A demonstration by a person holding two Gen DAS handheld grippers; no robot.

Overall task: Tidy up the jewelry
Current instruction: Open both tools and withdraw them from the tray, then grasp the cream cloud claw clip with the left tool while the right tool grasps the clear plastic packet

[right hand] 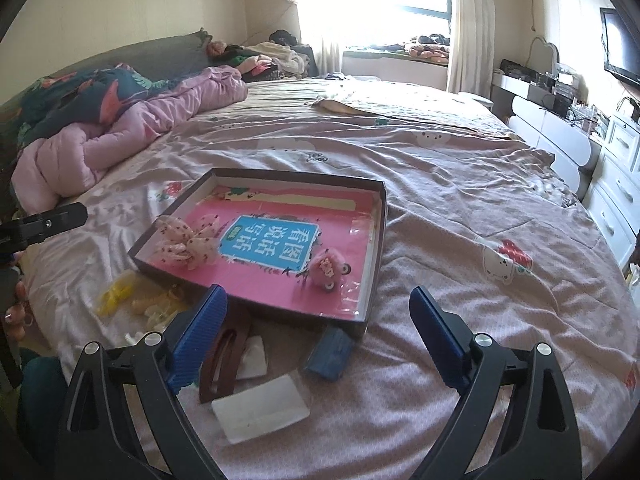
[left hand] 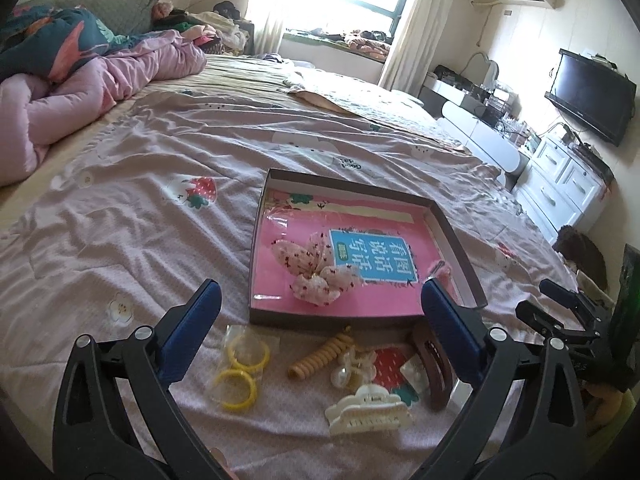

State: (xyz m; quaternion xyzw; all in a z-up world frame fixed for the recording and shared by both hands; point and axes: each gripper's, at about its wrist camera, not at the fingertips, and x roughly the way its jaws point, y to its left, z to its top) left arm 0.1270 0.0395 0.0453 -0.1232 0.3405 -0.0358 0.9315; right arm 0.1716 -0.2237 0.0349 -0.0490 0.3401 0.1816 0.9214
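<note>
Both tools hung over the bed [left hand: 168, 128] with jaws spread wide and nothing between them. The left tool [left hand: 320, 300] faced the shallow box [left hand: 360, 190], and loose pieces lay just short of its fingertips: two yellow hair rings [left hand: 240, 372], a tan coil tie [left hand: 318, 354], a pearl clip [left hand: 352, 368], a cream claw clip [left hand: 368, 410] and, close to its right finger, a brown oval clip [left hand: 434, 368].

The next pick looked best made on the cream claw clip, nearest the left tool: come straight down, bracket its body across the narrow way and close gently, since the glossy plastic would likely slip or spring open if pinched on the teeth. The soft quilt would give under pressure, so a shallow dip seemed safer.

Below the right tool [right hand: 318, 300] lay the brown oval clip, a white flat piece [right hand: 260, 408] and a blue clip [right hand: 330, 354] touching the box's near wall. Already inside the box, ahead of both tools, lay a spotted gauze bow [left hand: 314, 270] and a pink fuzzy clip [right hand: 326, 270], well apart.
</note>
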